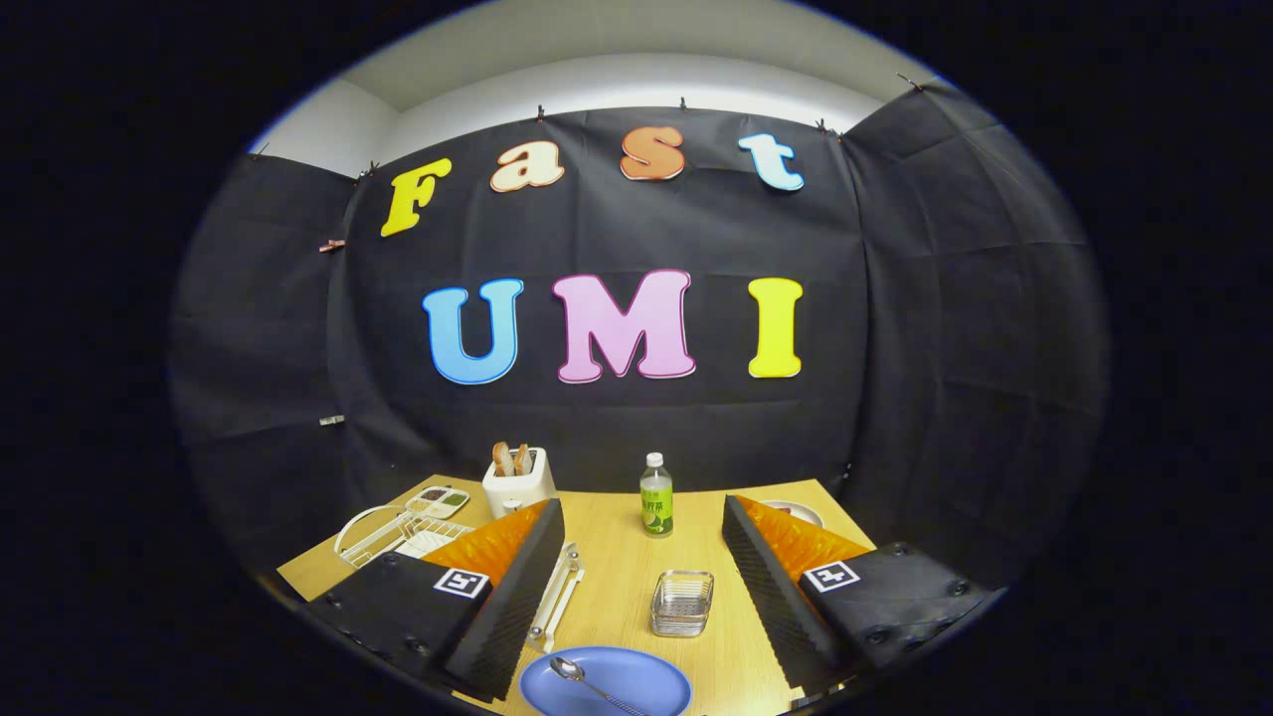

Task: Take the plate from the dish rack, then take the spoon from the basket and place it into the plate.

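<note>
1. I am holding the tool point(636, 587) above the wooden surface point(617, 587); its two fingers are standing wide apart and gripping nothing, so I am reading it as released.
2. The blue plate point(605, 682) is lying flat on the surface between the fingers at their near end, and the metal spoon point(587, 679) is resting inside it, bowl toward the left finger and handle running toward the plate's near rim.
3. The small wire basket point(682, 603) is sitting just beyond the plate, and I am seeing nothing in it; the white dish rack point(393, 535) is standing beyond the left finger.
4. Judging from this layout, I am treating the task as essentially done, so the remaining risk is lying in the retreat.
5. If I am dropping or swinging the tool while pulling away, a finger could be clipping the plate rim and tipping the spoon out.
6. A forward drift could be knocking the basket, or the green-labelled bottle point(655, 495) standing upright farther on, which I am judging easy to topple.
7. The toaster point(518, 479) and a white handle-like piece point(557, 594) beside the left finger are lying clear of a straight upward withdrawal.
</note>
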